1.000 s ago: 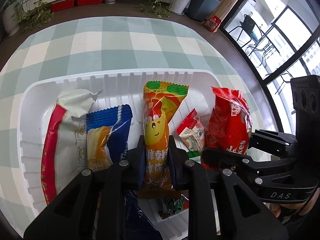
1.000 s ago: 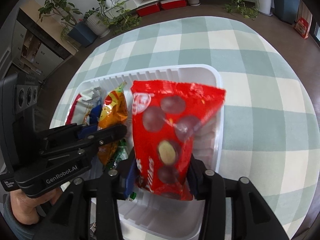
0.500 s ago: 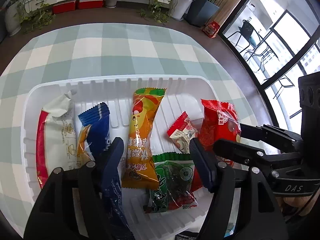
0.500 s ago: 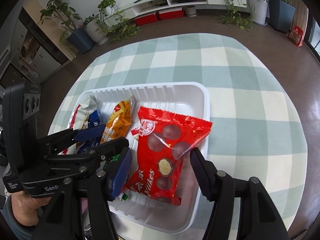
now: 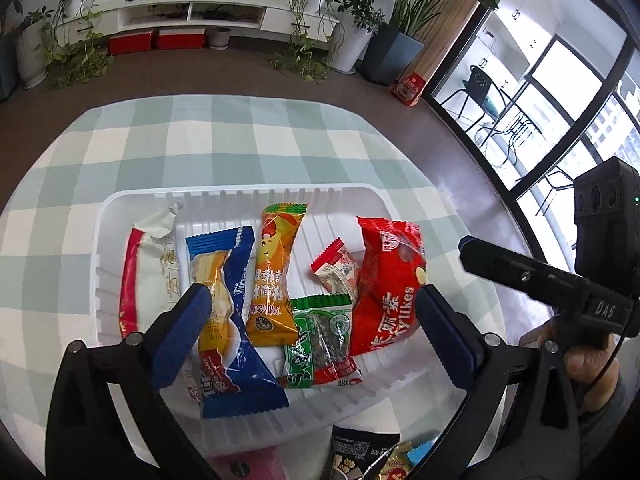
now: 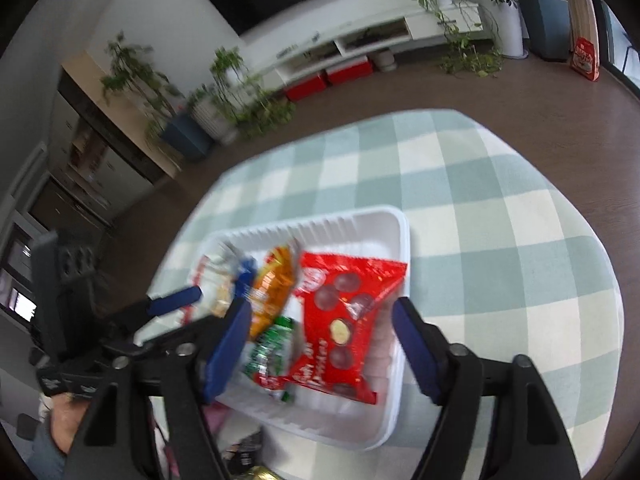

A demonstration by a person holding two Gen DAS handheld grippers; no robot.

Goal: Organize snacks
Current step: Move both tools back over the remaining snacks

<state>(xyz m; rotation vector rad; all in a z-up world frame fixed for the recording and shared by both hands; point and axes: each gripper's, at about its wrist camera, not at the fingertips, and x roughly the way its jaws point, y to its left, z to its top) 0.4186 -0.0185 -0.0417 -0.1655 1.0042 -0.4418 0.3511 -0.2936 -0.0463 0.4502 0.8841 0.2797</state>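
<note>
A checked tablecloth (image 5: 248,148) covers the table; potted plants (image 5: 384,40) flank a white shelf unit (image 5: 192,16).

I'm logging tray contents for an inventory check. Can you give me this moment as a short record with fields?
container: white tray on a checked tablecloth
snacks in tray, left to right: white and red packet, blue packet, orange packet, green packet, small red and white packet, large red bag
left gripper: fingers opening, nothing pressed between them
right gripper: fingers opening above the large red bag, clear of it
outside tray: more packets at the near edge, partly hidden
</note>
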